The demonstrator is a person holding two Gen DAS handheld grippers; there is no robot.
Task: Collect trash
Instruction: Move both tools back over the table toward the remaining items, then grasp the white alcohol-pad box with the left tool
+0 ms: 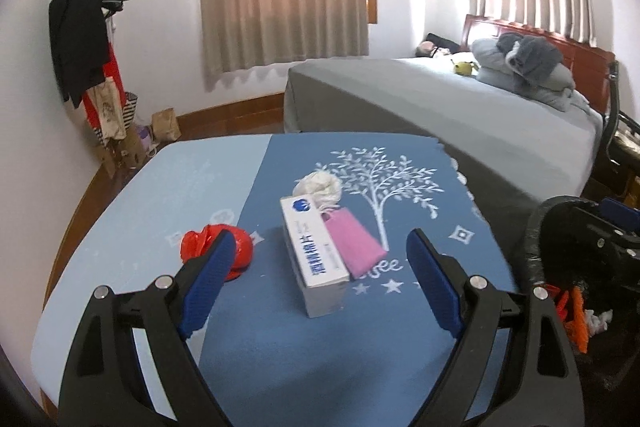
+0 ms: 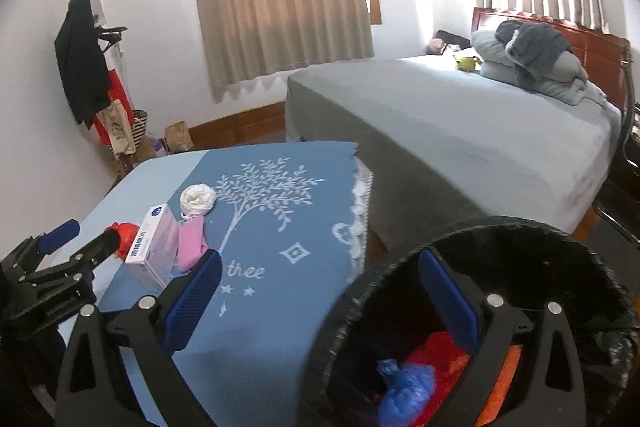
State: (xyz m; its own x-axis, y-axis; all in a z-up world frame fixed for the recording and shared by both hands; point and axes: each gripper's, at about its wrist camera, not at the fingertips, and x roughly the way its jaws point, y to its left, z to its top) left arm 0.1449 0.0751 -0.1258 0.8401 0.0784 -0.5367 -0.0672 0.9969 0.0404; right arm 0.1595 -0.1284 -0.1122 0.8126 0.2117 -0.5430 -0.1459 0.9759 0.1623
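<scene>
Bedroom: white walls, beige curtains, a coat rack [image 1: 86, 39] at far left, a grey bed [image 1: 460, 115] at right.
Desk [image 1: 132, 211]: covered by a blue cloth with a white tree print.
Trash on desk, left to right: red crumpled bag [image 1: 192, 245], white carton [image 1: 314, 261], pink paper bag [image 1: 356, 243] leaning against the carton, white wad [image 1: 320, 187] just behind them.
Left claw [image 1: 320, 277]: jaws wide apart, empty, above the carton without touching it.
Right claw [image 2: 322, 301]: jaws wide apart, nothing gripped; right finger over the bin's mouth.
Bin [image 2: 500, 227]: black-lined, beside the desk's right edge.
Right wrist view only: the bin's inside, with a blue bag [image 2: 404, 383] on red and orange scraps.
Left wrist view only: only the bin's rim and some orange scraps.
</scene>
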